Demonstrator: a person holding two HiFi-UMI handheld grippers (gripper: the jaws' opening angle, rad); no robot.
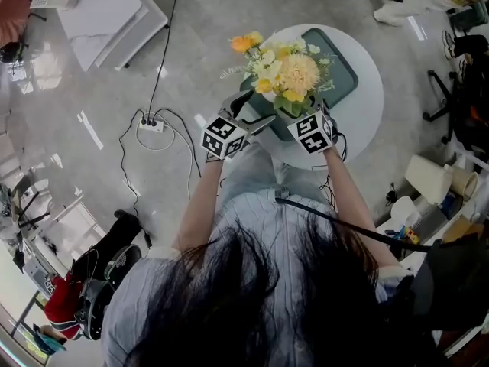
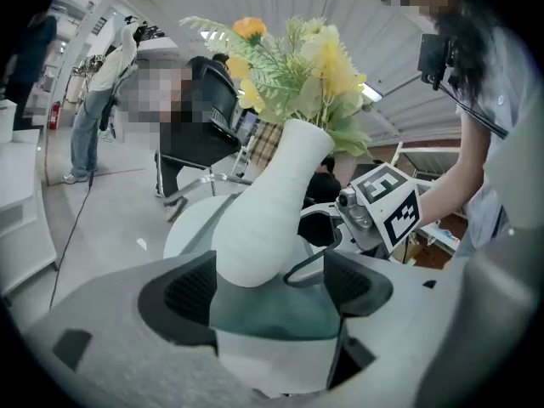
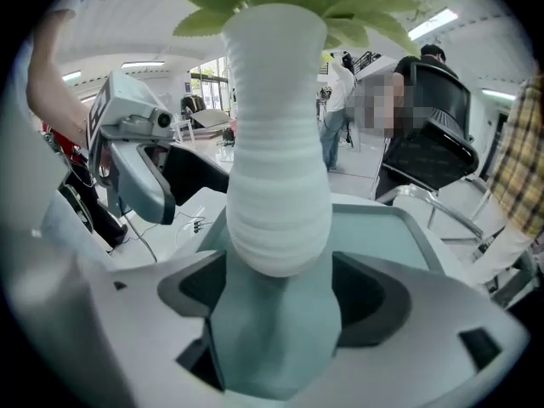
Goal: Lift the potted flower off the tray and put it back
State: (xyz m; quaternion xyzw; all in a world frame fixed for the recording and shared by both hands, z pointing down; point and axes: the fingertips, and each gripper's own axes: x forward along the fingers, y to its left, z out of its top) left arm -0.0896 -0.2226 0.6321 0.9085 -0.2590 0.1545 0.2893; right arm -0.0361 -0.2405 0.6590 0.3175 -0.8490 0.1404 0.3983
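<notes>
The potted flower is a white ribbed vase (image 3: 276,185) with yellow and orange blooms (image 1: 286,75). It hangs a little above the teal tray (image 1: 344,67) on the round white table (image 1: 370,113). My right gripper (image 3: 279,300) is shut on the vase's base, and both pads touch it. My left gripper (image 2: 270,291) stands open around the base (image 2: 259,236), which leans against its left pad with a gap at the right pad. In the head view both grippers, left (image 1: 256,115) and right (image 1: 309,119), flank the vase from the near side.
A power strip (image 1: 150,124) with cables lies on the floor to the left. Boxes and rolls (image 1: 435,182) crowd the right side, and a black chair (image 1: 458,90) stands beyond them. People stand in the background of both gripper views.
</notes>
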